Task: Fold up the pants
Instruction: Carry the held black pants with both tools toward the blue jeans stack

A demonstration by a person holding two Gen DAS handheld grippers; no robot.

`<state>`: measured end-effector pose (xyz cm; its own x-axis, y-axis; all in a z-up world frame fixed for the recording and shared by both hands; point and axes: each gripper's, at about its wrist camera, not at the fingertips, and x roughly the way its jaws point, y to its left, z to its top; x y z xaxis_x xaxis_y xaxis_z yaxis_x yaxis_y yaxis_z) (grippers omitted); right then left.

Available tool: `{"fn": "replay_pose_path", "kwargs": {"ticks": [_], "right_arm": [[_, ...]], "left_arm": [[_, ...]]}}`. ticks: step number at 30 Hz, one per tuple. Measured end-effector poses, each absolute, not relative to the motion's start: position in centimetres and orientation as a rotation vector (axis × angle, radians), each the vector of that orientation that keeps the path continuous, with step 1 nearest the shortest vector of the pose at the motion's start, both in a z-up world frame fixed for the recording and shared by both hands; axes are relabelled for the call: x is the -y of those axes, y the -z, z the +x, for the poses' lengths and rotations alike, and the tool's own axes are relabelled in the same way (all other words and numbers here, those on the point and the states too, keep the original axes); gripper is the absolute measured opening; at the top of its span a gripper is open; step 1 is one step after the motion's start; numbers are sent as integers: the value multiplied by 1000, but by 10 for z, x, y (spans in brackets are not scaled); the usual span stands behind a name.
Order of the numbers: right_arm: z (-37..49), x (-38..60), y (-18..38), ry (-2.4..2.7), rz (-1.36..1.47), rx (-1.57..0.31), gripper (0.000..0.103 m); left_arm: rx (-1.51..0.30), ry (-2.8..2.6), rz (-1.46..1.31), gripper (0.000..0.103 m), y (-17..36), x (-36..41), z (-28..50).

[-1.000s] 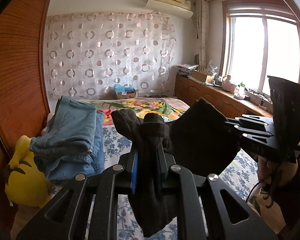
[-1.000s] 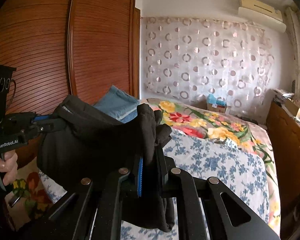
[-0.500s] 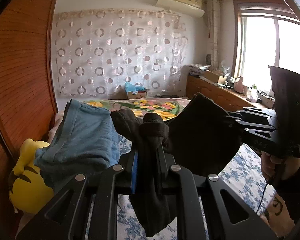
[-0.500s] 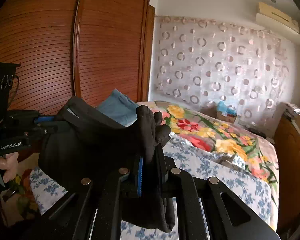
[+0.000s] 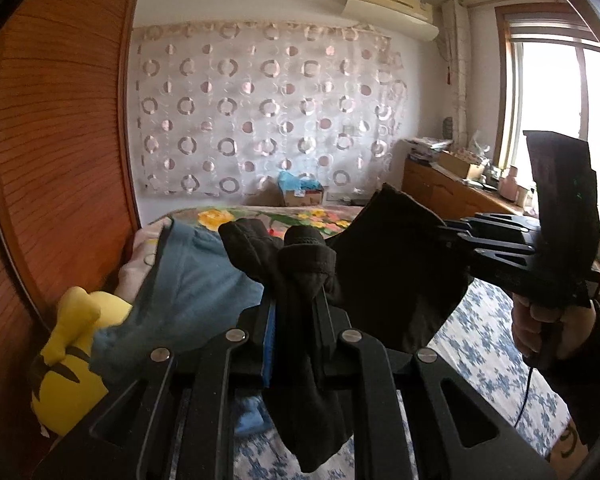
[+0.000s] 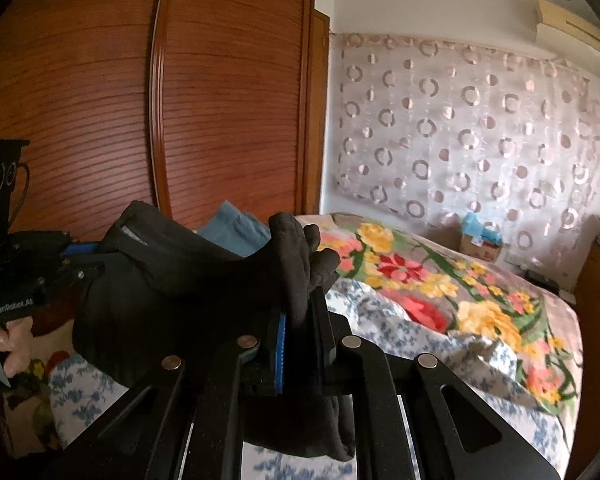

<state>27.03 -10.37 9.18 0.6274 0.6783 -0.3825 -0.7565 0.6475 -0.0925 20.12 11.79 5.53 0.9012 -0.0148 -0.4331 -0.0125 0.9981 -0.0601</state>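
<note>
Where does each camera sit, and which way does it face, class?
Left wrist: on the left gripper, facing the curtain and window; right gripper and hand show.
Right wrist: on the right gripper, facing the wardrobe and bed; left gripper shows.
Shared: black pants clamped by both, blue jeans.

The black pants (image 5: 396, 280) hang stretched between both grippers, blocking the space between them. Left of them, folded blue jeans (image 5: 188, 292) and a yellow plush toy (image 5: 66, 364) stand against the wooden wardrobe (image 6: 228, 112). Bare floral bedspread (image 6: 480, 320) lies open to the right
</note>
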Motion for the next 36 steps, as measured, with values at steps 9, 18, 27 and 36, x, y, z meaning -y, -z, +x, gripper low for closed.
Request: {"fn": "replay_pose_path", "kwargs": {"ticks": [9, 18, 27, 36], "right_arm": [[306, 85, -110, -881, -266, -275, 11], [326, 52, -93, -912, -320, -246, 11], [351, 14, -79, -907, -405, -244, 11], [377, -24, -88, -957, -401, -252, 11]], "left_arm": [[-350, -64, -65, 16, -74, -125, 194], [-379, -139, -96, 16, -51, -162, 202], [-425, -144, -200, 16, -24, -199, 222], [-435, -182, -201, 16, -25, -203, 222]]}}
